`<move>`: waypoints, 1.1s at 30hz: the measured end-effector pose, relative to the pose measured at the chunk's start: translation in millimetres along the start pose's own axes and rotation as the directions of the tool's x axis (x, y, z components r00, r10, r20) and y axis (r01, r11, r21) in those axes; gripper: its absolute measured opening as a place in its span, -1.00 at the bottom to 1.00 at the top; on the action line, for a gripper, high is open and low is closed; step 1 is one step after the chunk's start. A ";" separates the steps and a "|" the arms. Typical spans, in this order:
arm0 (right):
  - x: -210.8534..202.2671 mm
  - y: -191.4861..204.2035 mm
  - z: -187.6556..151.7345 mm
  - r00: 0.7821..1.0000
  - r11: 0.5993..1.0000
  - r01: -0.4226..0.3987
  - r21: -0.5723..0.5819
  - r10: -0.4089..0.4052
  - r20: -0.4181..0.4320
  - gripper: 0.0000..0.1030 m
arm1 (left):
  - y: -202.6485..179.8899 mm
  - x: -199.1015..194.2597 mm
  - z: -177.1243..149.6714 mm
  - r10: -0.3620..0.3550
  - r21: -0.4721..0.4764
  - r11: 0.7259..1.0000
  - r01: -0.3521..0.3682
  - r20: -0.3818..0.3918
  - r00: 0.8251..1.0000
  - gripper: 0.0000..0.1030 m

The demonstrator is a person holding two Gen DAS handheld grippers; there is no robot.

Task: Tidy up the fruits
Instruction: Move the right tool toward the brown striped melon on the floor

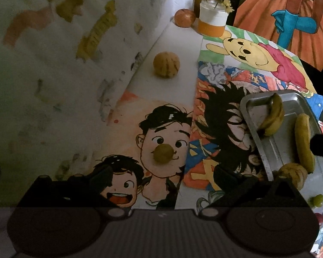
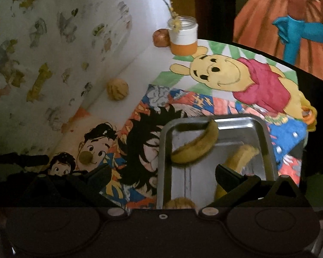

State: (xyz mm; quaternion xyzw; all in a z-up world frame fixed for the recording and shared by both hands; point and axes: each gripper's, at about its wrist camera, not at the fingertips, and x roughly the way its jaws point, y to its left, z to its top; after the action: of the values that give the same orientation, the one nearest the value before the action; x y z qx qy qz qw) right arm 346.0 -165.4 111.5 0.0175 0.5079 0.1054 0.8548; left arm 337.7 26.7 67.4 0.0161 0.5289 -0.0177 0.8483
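Two bananas (image 2: 193, 148) lie in the metal tray (image 2: 267, 142); both grippers' jaws gape, holding nothing.

A metal tray (image 2: 267, 142) holds two yellow bananas (image 2: 193, 146), one blurred, plus a ribbed tan fruit (image 1: 295, 173). Outside it lie a ribbed fruit (image 1: 166, 64), a small olive ball (image 1: 163, 153), and a reddish apple (image 1: 184, 17) beside the jar.

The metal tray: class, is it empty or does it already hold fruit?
Holding fruit. The metal tray contains two bananas and a round ridged fruit at its near end.
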 end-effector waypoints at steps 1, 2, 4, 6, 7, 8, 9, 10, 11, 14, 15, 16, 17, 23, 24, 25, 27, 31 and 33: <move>4.3 1.2 3.6 1.000 1.000 -0.005 -0.012 0.005 0.001 0.99 | -0.3 3.1 -0.8 -0.003 -0.001 1.000 0.003 0.002 1.000 0.95; 9.4 2.5 8.3 1.000 1.000 -0.013 -0.025 0.013 0.000 0.99 | -0.6 6.9 -1.3 -0.004 -0.003 1.000 0.004 0.004 1.000 0.93; 20.1 5.4 18.2 1.000 0.998 -0.030 -0.049 0.030 0.003 0.99 | -0.5 12.5 -2.4 0.002 -0.004 1.000 -0.002 0.010 1.000 0.87; 32.5 10.5 31.7 0.999 0.996 -0.045 -0.083 0.045 0.001 0.99 | 0.6 17.9 -3.6 0.006 -0.006 1.000 -0.006 0.017 1.000 0.77; 39.4 14.4 39.9 0.998 0.993 -0.058 -0.104 0.060 0.008 0.99 | 1.3 20.1 -4.0 0.004 -0.009 1.000 -0.004 0.020 1.000 0.71; 45.1 17.3 46.7 0.997 0.990 -0.069 -0.121 0.071 0.013 0.99 | 2.2 23.2 -4.4 0.000 -0.016 1.000 0.001 0.021 1.000 0.68; 52.7 22.1 55.3 0.996 0.985 -0.082 -0.149 0.086 0.016 0.99 | 3.1 26.5 -4.8 -0.003 -0.023 1.000 0.003 0.020 1.000 0.62; 58.9 26.1 62.1 0.995 0.980 -0.092 -0.175 0.097 0.021 0.99 | 4.2 29.5 -5.0 -0.003 -0.030 1.000 0.003 0.017 1.000 0.57; 65.0 30.6 68.1 0.993 0.973 -0.103 -0.205 0.111 0.028 0.99 | 5.4 32.6 -5.2 -0.005 -0.040 0.999 0.006 0.015 1.000 0.52; 86.4 45.5 83.7 0.989 0.946 -0.123 -0.300 0.140 0.037 0.99 | 8.7 39.7 -5.2 -0.015 -0.071 0.997 0.016 0.013 1.000 0.36; 94.0 50.5 87.6 0.988 0.936 -0.130 -0.328 0.150 0.036 0.99 | 9.2 41.7 -4.8 -0.019 -0.078 0.997 0.020 0.014 1.000 0.32; 102.7 55.4 91.4 0.985 0.923 -0.145 -0.356 0.167 0.034 0.99 | 9.6 43.9 -4.3 -0.021 -0.084 0.996 0.022 0.014 1.000 0.28; 109.9 59.4 94.3 0.983 0.913 -0.155 -0.376 0.179 0.029 0.99 | 9.5 46.7 -3.7 -0.020 -0.091 0.996 0.021 0.011 1.000 0.22; 150.9 79.5 107.6 0.978 0.872 -0.182 -0.455 0.209 0.010 0.96 | 5.2 53.9 -3.3 -0.026 -0.109 0.994 0.030 0.042 0.999 -0.01; 157.9 82.2 110.2 0.977 0.867 -0.187 -0.462 0.214 0.007 0.96 | 4.5 54.8 -2.7 -0.028 -0.110 0.993 0.033 0.048 0.998 -0.06; 163.7 84.3 111.7 0.976 0.863 -0.190 -0.468 0.217 0.005 0.94 | 3.9 55.3 -2.4 -0.029 -0.109 0.993 0.034 0.054 0.998 -0.14; 174.8 87.6 114.9 0.977 0.857 -0.188 -0.479 0.215 0.001 0.91 | 3.0 57.0 -1.5 -0.023 -0.103 0.994 0.030 0.063 0.998 -0.18; 192.1 91.8 124.1 0.974 0.859 -0.202 -0.470 0.225 -0.008 0.84 | 4.6 58.0 -2.3 -0.020 -0.094 0.995 0.027 0.077 0.997 -0.26; 197.7 92.7 128.0 0.971 0.861 -0.219 -0.459 0.239 -0.014 0.81 | 6.1 58.7 -2.8 -0.018 -0.099 0.995 0.026 0.082 0.996 -0.32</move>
State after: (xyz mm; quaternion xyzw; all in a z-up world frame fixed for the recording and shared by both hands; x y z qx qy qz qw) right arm 533.9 -25.7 15.2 -0.1216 0.4444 0.3222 0.8270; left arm 361.3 32.2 13.6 -0.0332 0.4945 -0.0012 0.8686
